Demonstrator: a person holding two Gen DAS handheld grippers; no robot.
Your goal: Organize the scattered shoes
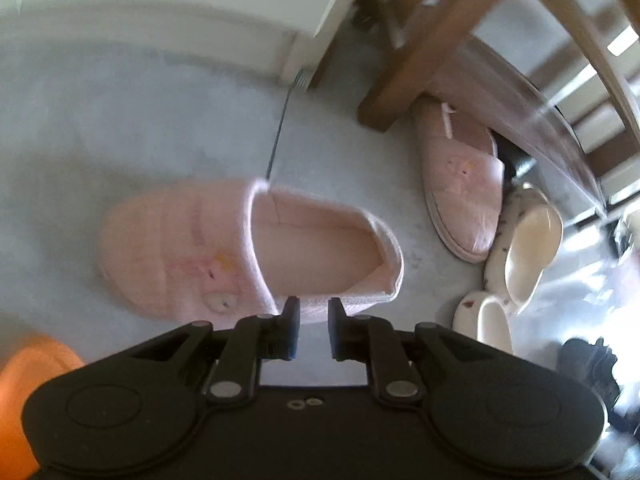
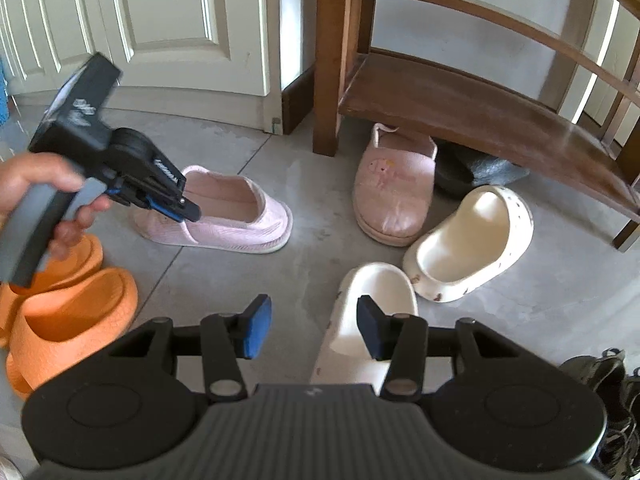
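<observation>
The left hand-held gripper sits at the side wall of the near pink slipper, its fingers drawn narrow with a small gap between the pads; whether the slipper's knitted edge is actually pinched cannot be told, since the wrist view shows the tips just at the rim and the other view hides them behind the tool. That slipper lies on its sole on the grey floor, out in the open on the door side of the wooden bench, while its mate, the second pink slipper, rests with its heel tucked under the bench's front edge. Two white clogs lie just in front of that mate, one beside the other, and a pair of orange slides sits farther from the bench, close to the left hand. The right hand-held gripper hovers wide and empty above the nearer clog. To do this step well, the left pads should likely take the side wall near the heel deeply enough that the soft fabric does not slip out, then carry the slipper low and level toward the bench and set it parallel beside its mate, toes the same way, without nudging the clogs.
</observation>
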